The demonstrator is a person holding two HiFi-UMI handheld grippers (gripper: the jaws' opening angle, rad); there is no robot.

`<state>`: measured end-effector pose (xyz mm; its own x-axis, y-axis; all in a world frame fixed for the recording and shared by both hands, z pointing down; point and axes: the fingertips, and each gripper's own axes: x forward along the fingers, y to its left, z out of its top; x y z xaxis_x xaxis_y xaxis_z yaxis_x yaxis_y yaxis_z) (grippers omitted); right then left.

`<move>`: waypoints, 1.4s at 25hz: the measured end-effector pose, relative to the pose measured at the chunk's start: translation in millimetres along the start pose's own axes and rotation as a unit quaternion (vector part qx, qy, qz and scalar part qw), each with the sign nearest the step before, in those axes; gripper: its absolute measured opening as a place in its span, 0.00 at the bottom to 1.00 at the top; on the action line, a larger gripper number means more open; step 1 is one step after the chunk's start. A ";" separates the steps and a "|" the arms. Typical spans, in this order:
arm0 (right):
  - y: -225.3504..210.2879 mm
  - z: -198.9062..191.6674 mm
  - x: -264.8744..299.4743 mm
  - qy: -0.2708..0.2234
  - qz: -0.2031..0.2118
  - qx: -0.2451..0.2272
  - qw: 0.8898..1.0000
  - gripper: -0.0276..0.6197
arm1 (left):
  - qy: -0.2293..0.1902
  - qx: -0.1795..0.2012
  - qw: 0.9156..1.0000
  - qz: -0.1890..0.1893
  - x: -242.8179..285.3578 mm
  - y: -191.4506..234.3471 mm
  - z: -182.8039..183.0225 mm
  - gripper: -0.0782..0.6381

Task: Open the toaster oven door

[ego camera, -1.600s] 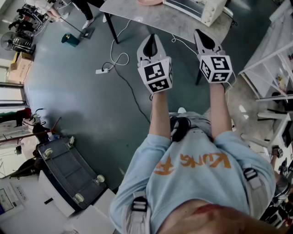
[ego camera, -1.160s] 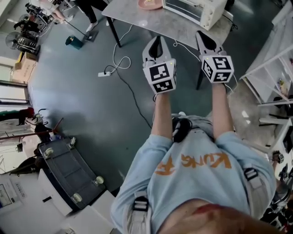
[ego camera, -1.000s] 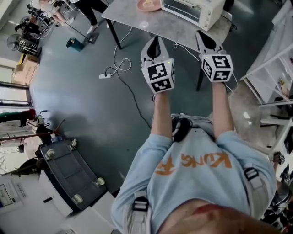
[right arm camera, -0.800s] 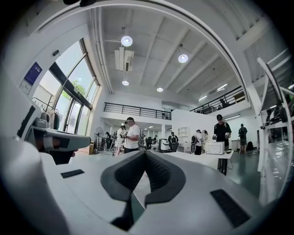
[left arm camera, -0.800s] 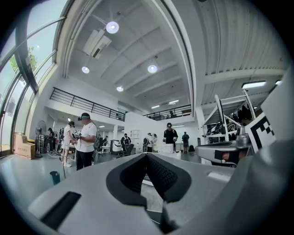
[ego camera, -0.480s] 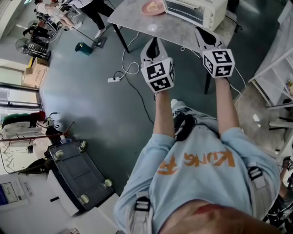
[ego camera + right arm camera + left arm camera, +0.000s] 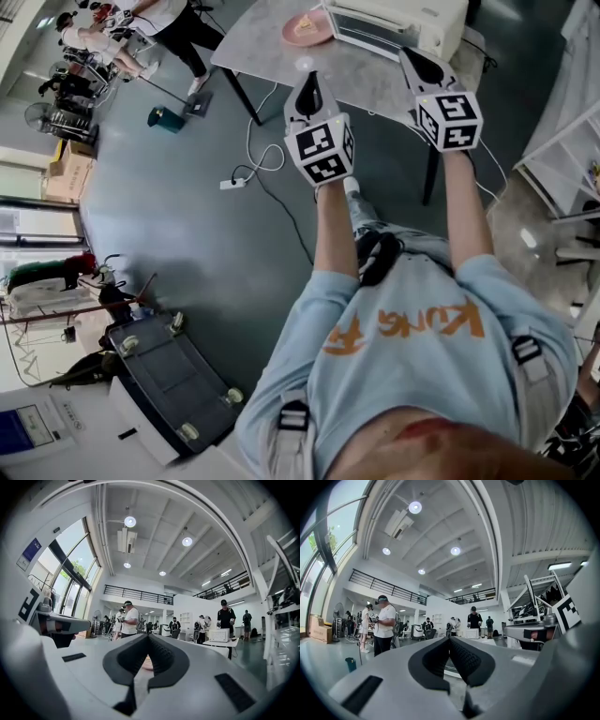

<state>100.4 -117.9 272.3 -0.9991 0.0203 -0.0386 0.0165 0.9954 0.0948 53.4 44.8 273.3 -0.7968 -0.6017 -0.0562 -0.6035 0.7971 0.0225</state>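
Observation:
In the head view a white toaster oven [image 7: 398, 21] stands on a grey marbled table [image 7: 375, 80] at the top, and its glass door looks closed. Beside it lies a pink plate [image 7: 305, 28]. My left gripper [image 7: 310, 79] is held up over the table's near edge, shut and empty. My right gripper [image 7: 413, 58] points at the oven's near side, short of it, also shut and empty. In the left gripper view the left gripper [image 7: 449, 639] has its pads together. In the right gripper view the right gripper [image 7: 149, 637] is closed, with the pink plate [image 7: 146, 662] showing below the pads.
A power strip [image 7: 233, 183] with a white cable lies on the floor left of the table leg [image 7: 246, 94]. A wheeled cart [image 7: 173, 375] stands at lower left, white shelving [image 7: 572, 141] at right. People [image 7: 173, 17] and a teal box [image 7: 161, 118] are at the far left.
The person has stepped toward the table: the oven and plate have come further into view and both grippers now reach over the table's edge. The jaws stayed shut.

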 end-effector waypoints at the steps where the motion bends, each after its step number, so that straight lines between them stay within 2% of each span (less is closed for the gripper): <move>1: -3.6 1.9 8.6 0.000 -0.004 0.002 1.000 0.04 | 0.001 -0.001 1.000 -0.002 8.2 4.1 -0.1 0.11; 4: -4.3 0.6 45.4 -0.001 -0.009 0.009 1.000 0.04 | 0.015 0.003 1.000 -0.005 39.1 27.9 -9.5 0.11; 7: 4.3 -18.6 98.8 0.005 -0.003 0.019 1.000 0.04 | 0.032 -0.003 0.999 0.008 71.0 69.5 -28.7 0.11; 13: 30.2 -59.6 204.7 0.047 0.003 0.031 0.998 0.04 | 0.070 -0.021 0.997 0.014 148.5 153.5 -62.1 0.11; 19: 2.7 -79.3 290.0 0.071 -0.050 0.039 0.996 0.04 | 0.091 -0.041 0.995 -0.028 237.4 191.4 -86.3 0.11; 24: -11.3 -95.6 332.6 0.082 -0.072 0.032 0.994 0.04 | 0.101 -0.056 0.992 -0.056 289.2 203.3 -102.5 0.11; 29: -23.4 -103.7 348.4 0.094 -0.083 0.027 0.992 0.04 | 0.102 -0.054 0.990 -0.087 322.3 195.3 -113.7 0.11; 32: -42.5 -110.5 356.2 0.092 -0.103 0.020 0.990 0.04 | 0.102 -0.046 0.986 -0.126 347.2 175.4 -122.2 0.11; 35: -68.2 -105.4 352.5 0.094 -0.130 0.014 0.987 0.04 | 0.092 -0.037 0.980 -0.172 368.8 142.7 -108.0 0.11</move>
<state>-257.1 -188.5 357.0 -0.9595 -0.2512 0.1275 -0.2428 0.9670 0.0776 -329.9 -69.0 363.6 -0.5337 -0.8388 0.1076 -0.8328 0.5435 0.1056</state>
